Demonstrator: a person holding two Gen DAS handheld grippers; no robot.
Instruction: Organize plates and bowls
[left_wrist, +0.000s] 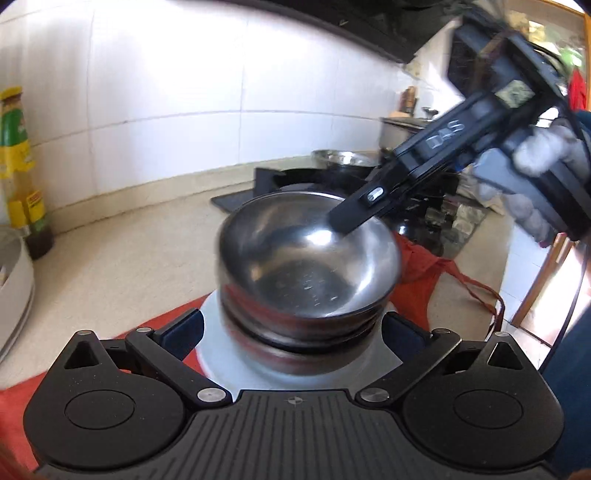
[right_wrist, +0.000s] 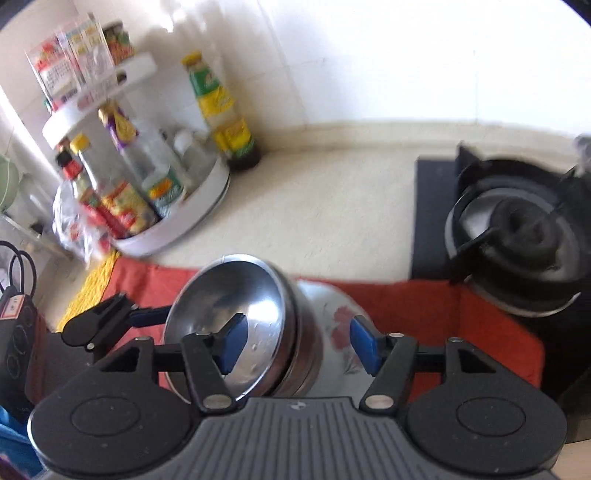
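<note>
Steel bowls (right_wrist: 236, 317) sit nested on a floral plate (right_wrist: 332, 332) atop the red cloth (right_wrist: 424, 306). Right gripper (right_wrist: 299, 343), fingers apart, straddles their rim; left gripper (left_wrist: 295, 332) spreads wide around the near side.

right gripper (right_wrist: 297, 345) jaws apart, nothing pinched; left pad inside top steel bowl (right_wrist: 236, 317), right pad over floral plate (right_wrist: 332, 325). Bowls nested on the plate, on red cloth (right_wrist: 424, 306), worktop (right_wrist: 325, 206). Condiment rack (right_wrist: 155, 221) back left, burner (right_wrist: 517, 236) right
</note>
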